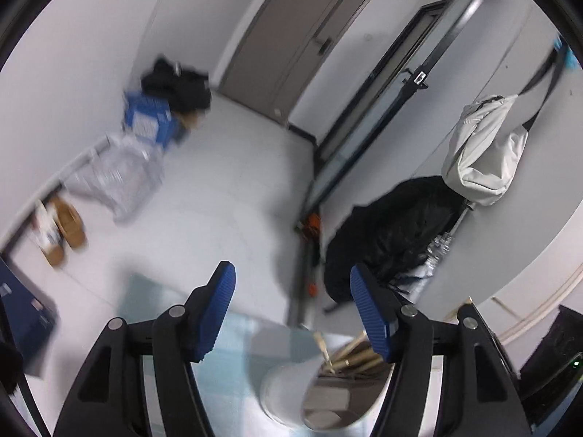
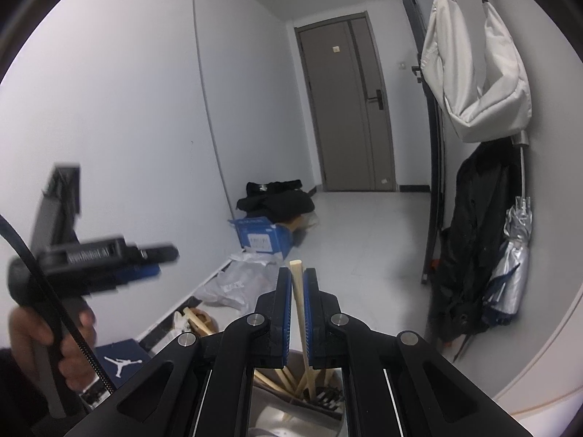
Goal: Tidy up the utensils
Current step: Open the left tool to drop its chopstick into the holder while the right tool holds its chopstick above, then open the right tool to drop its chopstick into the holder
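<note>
My right gripper (image 2: 298,287) is shut on a wooden chopstick (image 2: 297,273) that stands nearly upright, its top end above the blue pads. Its lower end reaches into a metal holder (image 2: 277,415) with several more wooden chopsticks (image 2: 280,378). My left gripper (image 1: 291,313) is open and empty, raised above the same round metal holder (image 1: 288,389), where wooden chopsticks (image 1: 349,357) lean inside. The left gripper also shows in the right wrist view (image 2: 109,258), held by a hand at the left.
A light blue table surface (image 1: 233,346) lies under the holder. On the floor are a blue box (image 2: 260,236), black clothes (image 2: 277,200) and plastic bags (image 2: 237,284). A white bag (image 2: 473,73), black coat (image 2: 470,240) and silver umbrella (image 2: 510,266) hang at right.
</note>
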Action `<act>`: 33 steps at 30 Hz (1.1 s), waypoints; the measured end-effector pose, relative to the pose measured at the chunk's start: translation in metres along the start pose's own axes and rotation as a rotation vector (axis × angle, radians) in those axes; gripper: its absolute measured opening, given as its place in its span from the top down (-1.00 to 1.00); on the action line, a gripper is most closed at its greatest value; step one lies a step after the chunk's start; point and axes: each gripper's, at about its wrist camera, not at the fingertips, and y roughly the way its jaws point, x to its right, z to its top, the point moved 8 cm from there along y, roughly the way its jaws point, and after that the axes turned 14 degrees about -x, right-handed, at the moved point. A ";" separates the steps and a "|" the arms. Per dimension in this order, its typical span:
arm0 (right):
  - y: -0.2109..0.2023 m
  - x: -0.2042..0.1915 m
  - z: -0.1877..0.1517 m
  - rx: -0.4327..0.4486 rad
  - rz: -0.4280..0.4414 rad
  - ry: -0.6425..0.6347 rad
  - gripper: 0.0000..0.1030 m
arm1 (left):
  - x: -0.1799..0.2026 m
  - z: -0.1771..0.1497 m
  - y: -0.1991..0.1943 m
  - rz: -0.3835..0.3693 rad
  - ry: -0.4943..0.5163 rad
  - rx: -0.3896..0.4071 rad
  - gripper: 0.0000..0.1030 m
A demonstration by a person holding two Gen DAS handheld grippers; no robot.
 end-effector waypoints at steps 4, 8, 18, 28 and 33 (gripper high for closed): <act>0.001 0.001 -0.001 -0.007 -0.005 0.005 0.89 | 0.013 -0.007 0.024 -0.087 0.014 -0.061 0.08; 0.003 0.002 -0.005 -0.017 -0.008 0.012 0.89 | 0.022 -0.013 0.033 -0.120 0.008 -0.098 0.56; 0.003 0.006 -0.012 -0.030 -0.007 0.025 0.89 | 0.041 -0.024 0.032 -0.097 0.121 -0.127 1.00; -0.003 0.013 -0.023 -0.054 0.010 0.045 0.90 | 0.055 -0.036 0.031 -0.119 0.191 -0.164 1.00; -0.002 0.011 -0.034 -0.083 0.017 0.043 0.93 | 0.068 -0.043 0.033 -0.119 0.239 -0.191 1.00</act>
